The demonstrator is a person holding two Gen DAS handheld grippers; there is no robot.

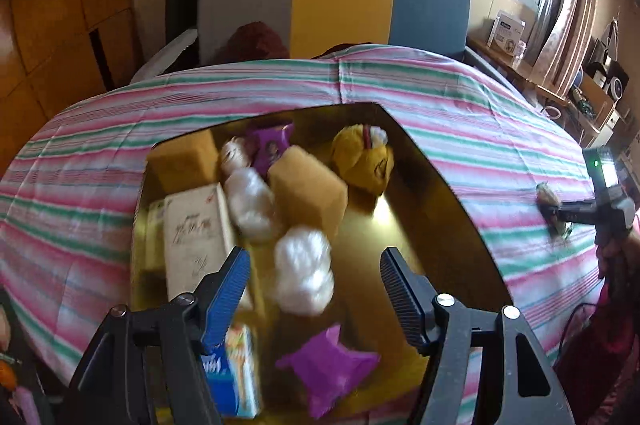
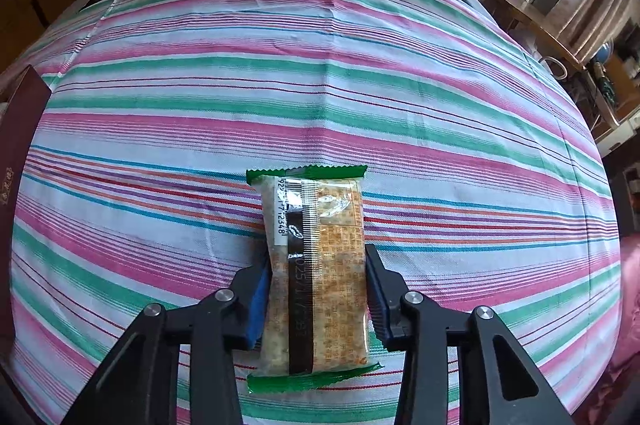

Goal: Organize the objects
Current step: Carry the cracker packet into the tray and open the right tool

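Across the left wrist view, motion blur softens the contents of the gold-lined box (image 1: 420,193), so print on the items cannot be read. Two tan blocks (image 1: 308,189), a cream carton (image 1: 196,233), two white wrapped bundles (image 1: 304,269), a purple packet (image 1: 328,365), a yellow pouch (image 1: 366,161) and a blue-and-white carton (image 1: 236,377) can be made out inside; the last is partly hidden behind the left gripper (image 1: 314,287). Its jaws are spread wide and nothing is held between them.

At the right edge of that view, the right gripper (image 1: 556,213) is seen small and blurred, tipped down onto the striped cloth (image 1: 460,129), and what it grips cannot be identified there. The right wrist view supplies this: a snack bar (image 2: 316,265) in a clear wrapper with green crimped ends, a dark seam strip and orange print is lying flat on the cloth, well apart from the box, of which only a dark red corner (image 2: 20,129) is seen at the left edge. The right gripper (image 2: 318,289) is closed around the bar, both pads being pressed against the wrapper's long sides. The bar's near end is partly covered by the fingers (image 2: 256,297).
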